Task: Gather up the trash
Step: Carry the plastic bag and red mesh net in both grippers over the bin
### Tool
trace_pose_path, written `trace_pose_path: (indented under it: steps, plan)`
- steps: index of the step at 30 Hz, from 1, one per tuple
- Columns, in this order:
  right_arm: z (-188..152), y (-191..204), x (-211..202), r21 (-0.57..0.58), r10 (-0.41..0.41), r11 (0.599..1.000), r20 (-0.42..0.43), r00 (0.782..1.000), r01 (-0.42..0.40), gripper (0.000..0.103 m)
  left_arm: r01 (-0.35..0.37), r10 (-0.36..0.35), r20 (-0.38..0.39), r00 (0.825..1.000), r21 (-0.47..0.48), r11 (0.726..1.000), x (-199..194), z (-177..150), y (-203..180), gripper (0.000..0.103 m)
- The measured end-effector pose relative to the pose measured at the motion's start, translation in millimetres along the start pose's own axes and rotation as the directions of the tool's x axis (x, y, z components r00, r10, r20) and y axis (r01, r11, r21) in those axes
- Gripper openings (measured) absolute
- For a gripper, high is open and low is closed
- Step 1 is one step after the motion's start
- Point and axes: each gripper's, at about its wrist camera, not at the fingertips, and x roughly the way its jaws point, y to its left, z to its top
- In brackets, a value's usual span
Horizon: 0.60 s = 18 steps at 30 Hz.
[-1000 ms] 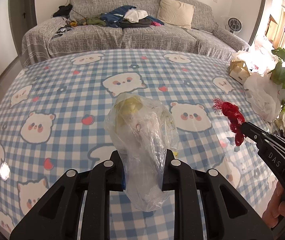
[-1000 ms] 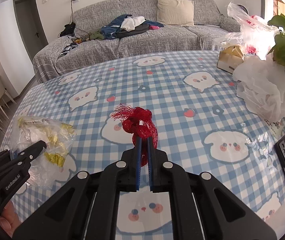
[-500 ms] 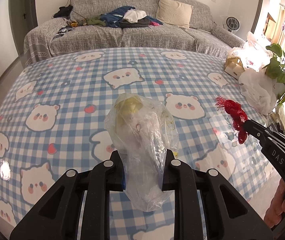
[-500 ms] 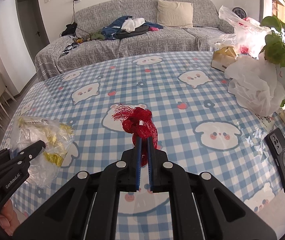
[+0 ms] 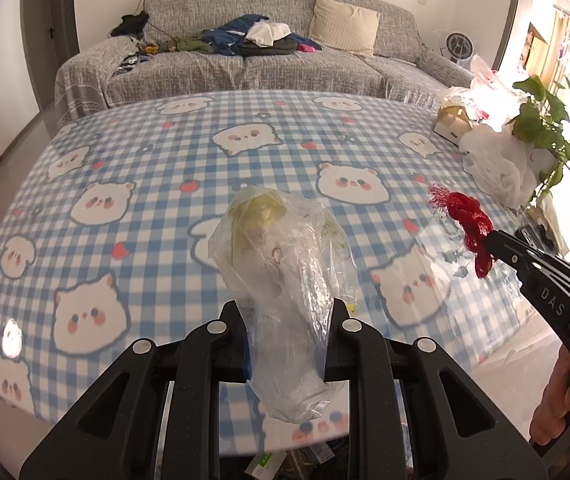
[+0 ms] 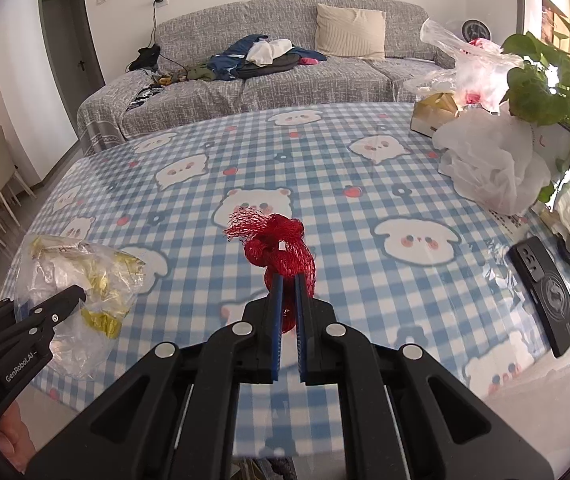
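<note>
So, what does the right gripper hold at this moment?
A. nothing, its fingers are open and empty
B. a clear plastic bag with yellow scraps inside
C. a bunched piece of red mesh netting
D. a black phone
C: in the right wrist view the right gripper is closed on the red mesh netting, while the clear plastic bag sits in the left gripper.

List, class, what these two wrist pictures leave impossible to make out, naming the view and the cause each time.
- Left wrist view: contents of the clear plastic bag in the left claw; crumpled film blurs them.
- Left wrist view: items below the table edge; claw body covers them.
- Right wrist view: lower end of the red mesh net; right claw fingers hide it.
</note>
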Motion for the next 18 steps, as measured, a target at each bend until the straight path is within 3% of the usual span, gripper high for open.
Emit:
trace_pose_path:
  steps: [18]
  plan:
    - [-49,0,-47,-0.013,0.018,1.000,0.022,1.000,-0.018,0.005,-0.028,0.028,0.005,1.000,-0.046,0.999,-53,-69,7,0.020]
